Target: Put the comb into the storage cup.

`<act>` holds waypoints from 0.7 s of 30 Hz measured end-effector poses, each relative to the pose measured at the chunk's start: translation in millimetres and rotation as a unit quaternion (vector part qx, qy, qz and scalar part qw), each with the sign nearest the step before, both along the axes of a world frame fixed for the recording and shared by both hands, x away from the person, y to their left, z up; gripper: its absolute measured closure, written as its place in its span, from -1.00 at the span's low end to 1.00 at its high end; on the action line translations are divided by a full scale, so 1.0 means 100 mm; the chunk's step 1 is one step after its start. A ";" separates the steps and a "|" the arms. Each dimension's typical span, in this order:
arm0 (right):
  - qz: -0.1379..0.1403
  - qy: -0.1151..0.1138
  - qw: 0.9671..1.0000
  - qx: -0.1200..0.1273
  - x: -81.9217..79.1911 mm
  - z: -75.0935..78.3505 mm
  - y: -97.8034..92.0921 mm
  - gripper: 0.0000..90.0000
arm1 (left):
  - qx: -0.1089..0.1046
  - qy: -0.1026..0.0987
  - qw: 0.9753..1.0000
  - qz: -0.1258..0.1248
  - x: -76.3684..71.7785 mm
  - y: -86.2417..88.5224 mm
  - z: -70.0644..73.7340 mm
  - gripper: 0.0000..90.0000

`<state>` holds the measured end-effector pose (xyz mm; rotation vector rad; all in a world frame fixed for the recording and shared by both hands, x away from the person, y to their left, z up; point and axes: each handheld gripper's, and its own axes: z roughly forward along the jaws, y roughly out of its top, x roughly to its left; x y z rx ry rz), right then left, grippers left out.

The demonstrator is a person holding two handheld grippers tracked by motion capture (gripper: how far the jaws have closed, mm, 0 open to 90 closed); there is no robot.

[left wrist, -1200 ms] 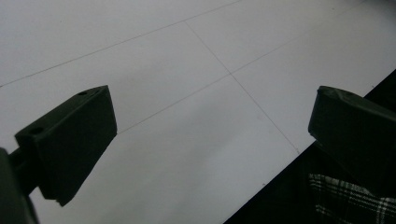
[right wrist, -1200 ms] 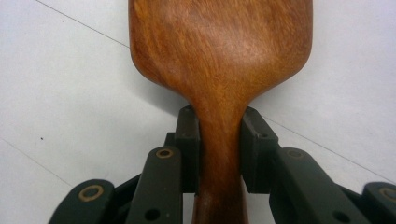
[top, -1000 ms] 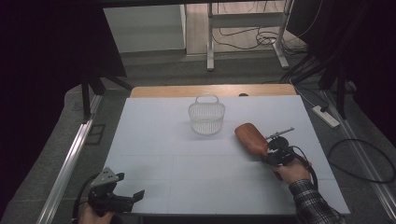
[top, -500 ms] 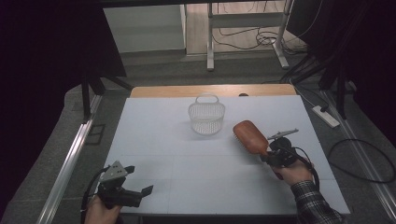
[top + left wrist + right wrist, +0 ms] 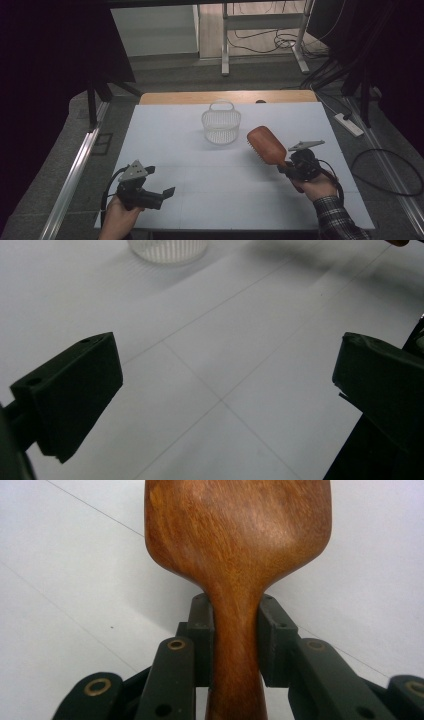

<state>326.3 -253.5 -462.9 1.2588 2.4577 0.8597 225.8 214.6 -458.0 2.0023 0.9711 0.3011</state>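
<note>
Right gripper (image 5: 286, 169): your jaws are clamped on the brush (image 5: 266, 145) at its handle neck, one on each side, as the right gripper view shows (image 5: 235, 645). Brush held off the table (image 5: 165, 125), wooden back up, bristles down, head pointing toward the basket (image 5: 221, 126) and just short of its right side.

Left gripper (image 5: 161, 194): jaws wide apart, nothing between them, low over the table well on your side of the basket and to its left. Its view has the basket's base (image 5: 167, 249) at the far edge.

Step in hand, as judged: carrying the brush to the basket. Next move calls for lifting the head above the rim, centring it over the opening, then releasing. The basket looks light, so a nudge could shift it.
</note>
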 end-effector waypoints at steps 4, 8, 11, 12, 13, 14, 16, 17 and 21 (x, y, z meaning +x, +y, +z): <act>0.006 -0.006 1.000 0.004 -0.04 0.02 0.02 0.60 | -0.008 -0.003 1.000 -0.009 0.10 -0.09 0.03 -1.00; 0.011 -0.011 1.000 0.010 -0.08 0.05 0.03 0.60 | -0.012 -0.002 1.000 -0.013 0.18 -0.16 0.04 -1.00; 0.015 -0.015 1.000 0.019 -0.11 0.08 0.04 0.60 | -0.015 -0.002 1.000 -0.016 0.25 -0.21 0.06 -1.00; 0.017 -0.020 0.999 0.022 -0.13 0.10 0.04 0.60 | -0.016 -0.001 1.000 -0.017 0.27 -0.22 0.07 -1.00; 0.017 -0.020 0.999 0.022 -0.13 0.10 0.04 0.60 | -0.017 0.002 1.000 -0.017 0.29 -0.24 0.09 -1.00; 0.020 -0.023 0.999 0.026 -0.15 0.11 0.04 0.60 | -0.019 0.007 1.000 -0.020 0.33 -0.27 0.11 -1.00; 0.024 -0.028 0.999 0.029 -0.17 0.13 0.05 0.60 | -0.022 0.006 1.000 -0.021 0.37 -0.30 0.13 -1.00; 0.024 -0.028 0.999 0.029 -0.17 0.13 0.05 0.60 | -0.022 0.006 1.000 -0.021 0.37 -0.30 0.13 -1.00; 0.028 -0.037 0.998 0.035 -0.20 0.15 0.05 0.60 | -0.027 0.003 0.999 -0.027 0.44 -0.37 0.15 -1.00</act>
